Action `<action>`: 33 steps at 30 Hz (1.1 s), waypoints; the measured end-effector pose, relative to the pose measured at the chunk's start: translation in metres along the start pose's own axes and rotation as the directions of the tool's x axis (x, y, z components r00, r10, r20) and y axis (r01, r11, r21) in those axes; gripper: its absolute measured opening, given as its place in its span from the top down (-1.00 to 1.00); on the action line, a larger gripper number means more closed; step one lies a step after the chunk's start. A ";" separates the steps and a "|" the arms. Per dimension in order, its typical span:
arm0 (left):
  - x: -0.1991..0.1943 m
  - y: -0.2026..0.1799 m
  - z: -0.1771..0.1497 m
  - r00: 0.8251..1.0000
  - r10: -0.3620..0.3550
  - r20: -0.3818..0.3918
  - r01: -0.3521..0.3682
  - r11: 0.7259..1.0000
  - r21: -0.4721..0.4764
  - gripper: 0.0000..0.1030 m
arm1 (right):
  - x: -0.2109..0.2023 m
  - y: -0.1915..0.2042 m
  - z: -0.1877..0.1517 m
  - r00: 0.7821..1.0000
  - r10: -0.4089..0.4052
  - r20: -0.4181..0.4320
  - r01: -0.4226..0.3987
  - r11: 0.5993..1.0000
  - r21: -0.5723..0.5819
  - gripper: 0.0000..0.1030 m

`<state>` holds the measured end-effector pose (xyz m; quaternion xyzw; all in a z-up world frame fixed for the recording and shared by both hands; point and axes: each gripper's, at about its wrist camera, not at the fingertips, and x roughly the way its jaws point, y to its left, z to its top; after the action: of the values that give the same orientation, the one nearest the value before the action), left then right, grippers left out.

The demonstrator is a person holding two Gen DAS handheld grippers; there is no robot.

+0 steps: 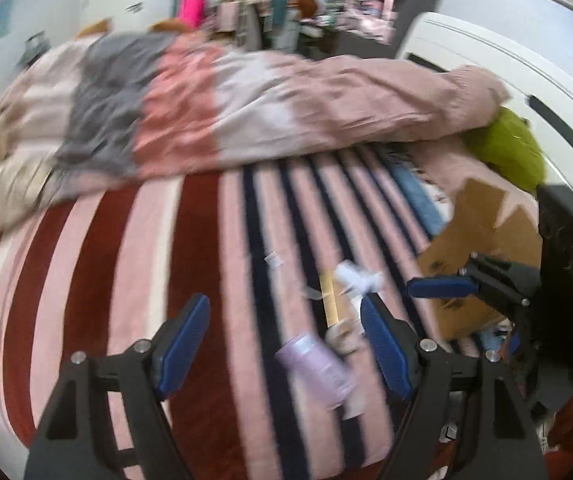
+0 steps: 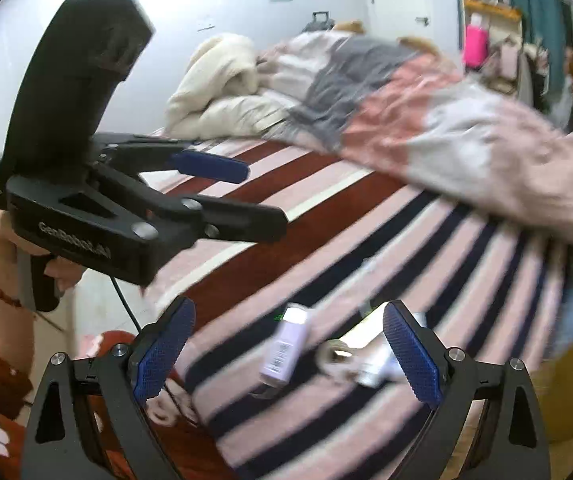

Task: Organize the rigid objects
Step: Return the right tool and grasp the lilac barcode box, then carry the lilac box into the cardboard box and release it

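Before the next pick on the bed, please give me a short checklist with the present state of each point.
1. Left hand-held gripper open, nothing gripped: ok.
2. Right hand-held gripper open, nothing gripped: ok.
3. Lilac bottle lies free on the striped blanket: ok.
4. Small items around the bottle kept apart from it: not ok, tape roll close beside it.
5. Cardboard box has room inside: cannot tell.
6. Picture sharp enough for aiming: not ok, blurred.

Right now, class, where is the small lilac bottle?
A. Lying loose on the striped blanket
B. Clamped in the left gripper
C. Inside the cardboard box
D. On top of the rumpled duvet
A: the lilac bottle lies on its side on the striped blanket, and both the right gripper and the left gripper stand open with no pad pressing on it.
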<state>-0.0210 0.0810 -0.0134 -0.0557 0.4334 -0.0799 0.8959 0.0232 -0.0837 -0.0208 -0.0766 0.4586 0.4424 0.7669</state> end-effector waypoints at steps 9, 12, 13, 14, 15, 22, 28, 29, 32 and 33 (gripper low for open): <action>0.041 0.052 -0.053 0.996 -0.055 -0.067 0.047 0.992 -0.117 -0.45 | 0.103 -0.004 -0.056 0.978 -0.012 -0.208 0.050 0.982 0.182 -0.05; 0.048 0.054 -0.056 0.995 -0.069 -0.074 0.059 0.990 -0.128 -0.45 | 0.115 -0.009 -0.063 0.972 0.011 -0.236 0.043 0.974 0.221 0.25; 0.050 0.053 -0.056 0.994 -0.072 -0.076 0.062 0.990 -0.127 -0.45 | 0.119 -0.009 -0.065 0.969 0.010 -0.248 0.048 0.973 0.227 0.50; 0.050 0.052 -0.056 0.994 -0.075 -0.077 0.066 0.990 -0.124 -0.45 | 0.120 -0.009 -0.066 0.966 0.002 -0.259 0.059 0.972 0.228 0.55; 0.051 0.051 -0.055 0.994 -0.081 -0.078 0.071 0.990 -0.122 -0.45 | 0.121 -0.008 -0.066 0.965 -0.003 -0.263 0.064 0.972 0.226 0.56; 0.039 0.027 -0.039 0.975 -0.219 -0.038 0.213 0.968 -0.130 -0.45 | 0.091 0.004 -0.046 0.981 -0.016 -0.192 0.042 0.990 0.133 0.60; 0.019 -0.009 -0.006 0.940 -0.341 0.023 0.341 0.934 -0.107 -0.45 | 0.033 0.013 -0.016 0.998 -0.015 -0.067 0.018 0.999 0.044 0.60; 0.016 -0.017 0.002 0.931 -0.363 0.034 0.364 0.926 -0.098 -0.45 | 0.025 0.014 -0.012 0.999 -0.018 -0.046 0.020 0.999 0.035 0.60; 0.011 -0.044 0.023 0.902 -0.430 0.047 0.432 0.899 -0.063 -0.31 | -0.007 0.008 -0.004 0.999 -0.037 0.009 0.037 0.999 0.011 0.60; 0.011 -0.055 0.030 0.893 -0.449 0.042 0.450 0.892 -0.045 -0.22 | -0.017 0.006 -0.002 0.999 -0.049 0.023 0.048 0.999 0.007 0.60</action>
<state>0.0042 0.0254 0.0066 -0.1793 0.3972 -0.2725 0.8578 0.0143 -0.0915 -0.0076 -0.0798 0.4491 0.4229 0.7830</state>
